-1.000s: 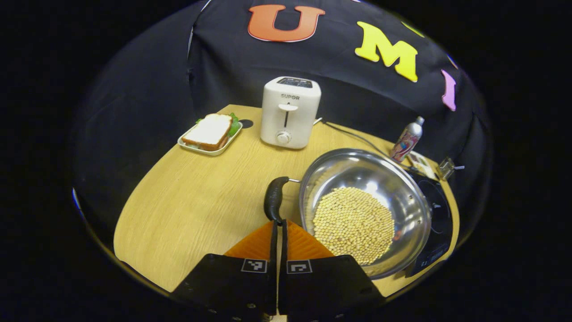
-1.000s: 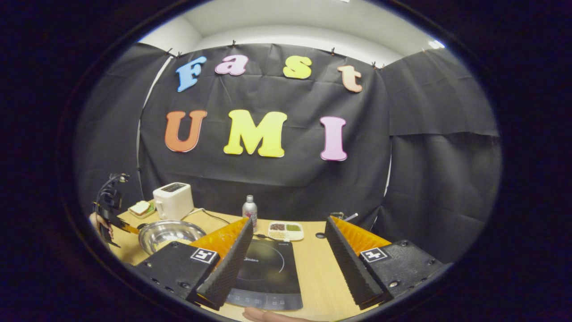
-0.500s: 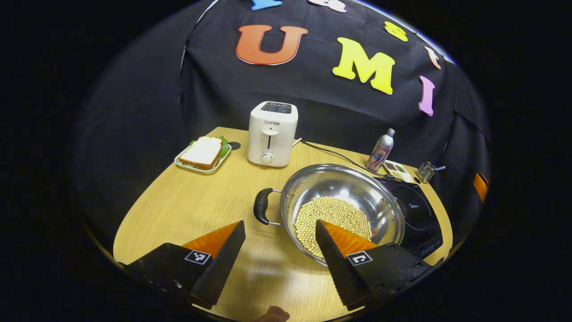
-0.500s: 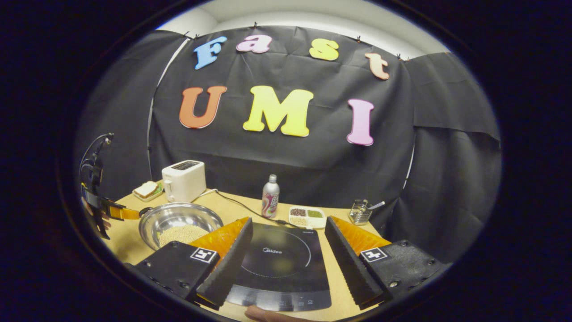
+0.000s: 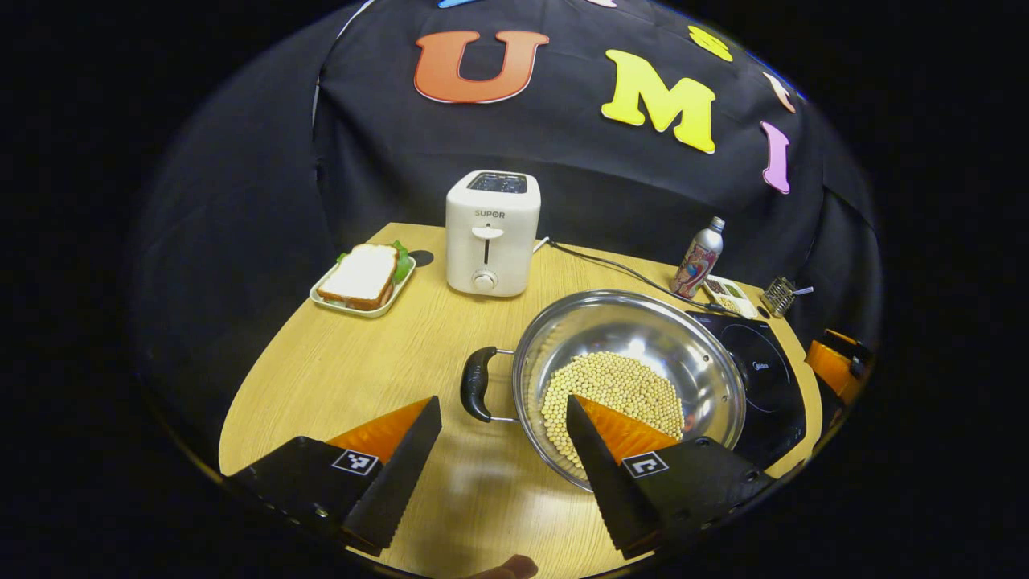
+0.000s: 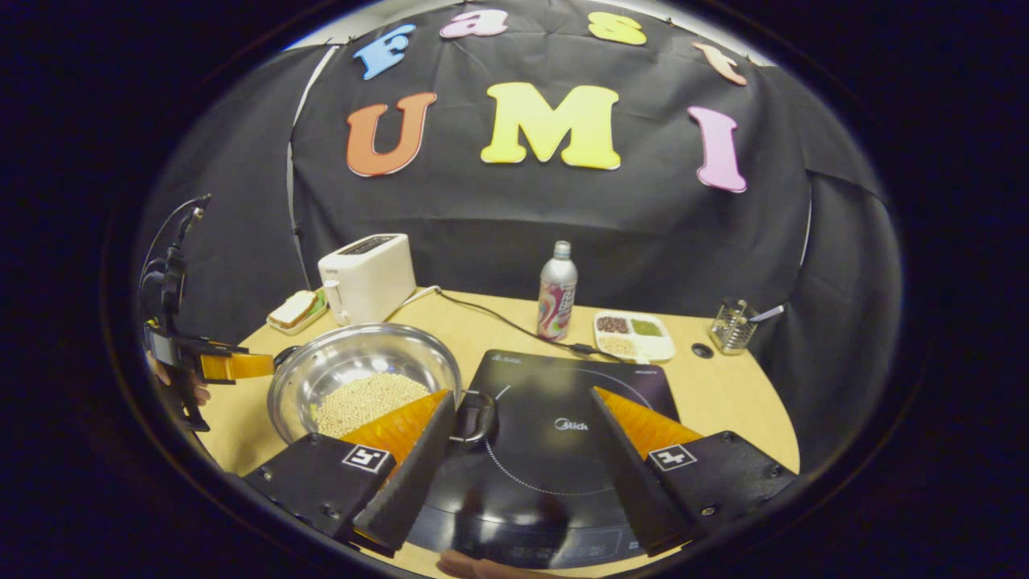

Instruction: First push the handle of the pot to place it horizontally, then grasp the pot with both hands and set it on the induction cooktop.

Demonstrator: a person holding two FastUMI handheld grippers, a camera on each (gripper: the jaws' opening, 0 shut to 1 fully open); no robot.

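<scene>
The pot (image 5: 627, 378) rests on the bench (image 5: 362, 362) beside the induction cooktop (image 6: 555, 434). Left claw (image 5: 502, 450) and right claw (image 6: 522, 442), both wide, face opposite handles for a two-sided lift.

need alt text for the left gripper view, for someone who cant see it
The left gripper hangs with jaws open just short of the black side handle of a steel pot holding pale beans, on a wooden table. An induction cooktop lies at the pot's right; a white toaster and a sandwich tray stand behind.
</scene>
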